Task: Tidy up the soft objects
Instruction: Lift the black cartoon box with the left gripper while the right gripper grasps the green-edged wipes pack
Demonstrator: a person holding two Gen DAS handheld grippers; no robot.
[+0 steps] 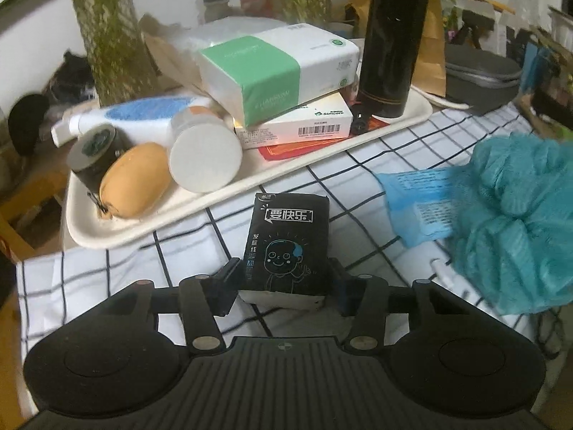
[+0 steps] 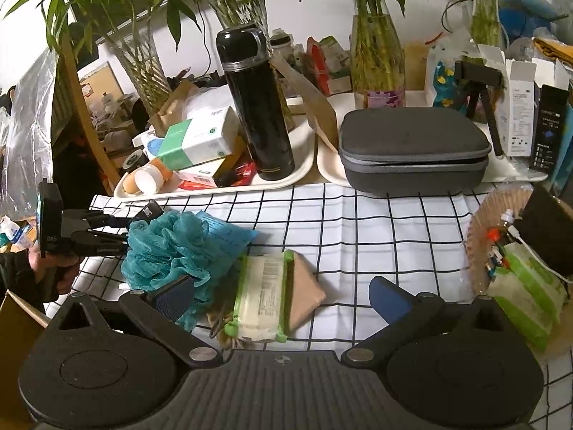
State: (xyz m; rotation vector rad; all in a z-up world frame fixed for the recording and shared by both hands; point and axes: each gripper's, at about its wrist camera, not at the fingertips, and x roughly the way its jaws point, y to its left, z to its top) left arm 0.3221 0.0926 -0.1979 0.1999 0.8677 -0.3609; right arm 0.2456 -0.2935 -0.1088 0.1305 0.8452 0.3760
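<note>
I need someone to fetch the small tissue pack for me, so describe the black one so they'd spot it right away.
Find the checked white tablecloth in front of the cream tray of clutter. The black tissue pack sits on the cloth just short of that tray, between the fingers of the left gripper, left of the teal bath pouf. It alone is black with a cartoon child's face and white Chinese lettering.

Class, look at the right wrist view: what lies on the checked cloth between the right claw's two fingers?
A green-edged tissue pack atop a tan pouch, untouched by the open right claw.
</note>
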